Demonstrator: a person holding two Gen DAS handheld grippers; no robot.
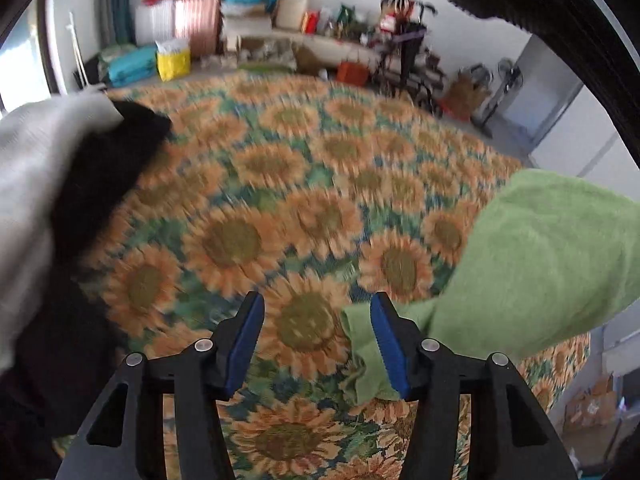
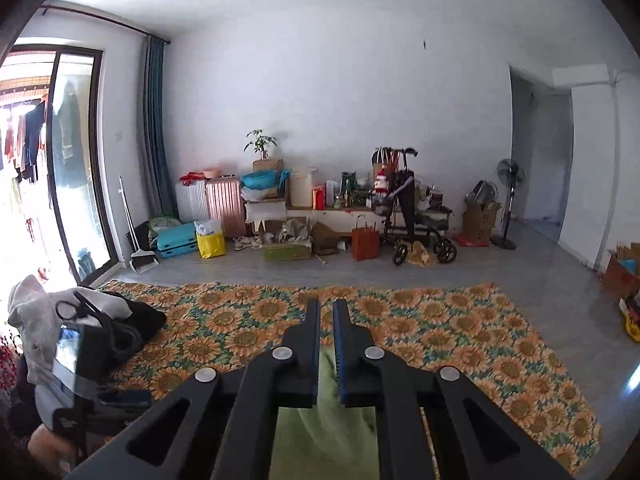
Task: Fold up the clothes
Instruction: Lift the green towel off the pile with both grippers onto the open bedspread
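A light green cloth [image 1: 540, 264] hangs at the right of the left wrist view, its lower corner beside my right finger there. My left gripper [image 1: 316, 344] is open and empty above the sunflower blanket [image 1: 280, 184]. In the right wrist view my right gripper [image 2: 327, 344] is shut on the green cloth [image 2: 320, 432], which hangs below the fingers. A pile of white and black clothes [image 1: 52, 184] lies at the blanket's left edge; it also shows in the right wrist view [image 2: 80, 320].
The sunflower blanket [image 2: 440, 340] lies on a grey floor. Suitcases, bags, boxes and a wheeled walker [image 2: 408, 216] line the far wall. A standing fan [image 2: 508, 200] is at the right, and a glass door [image 2: 72, 168] at the left.
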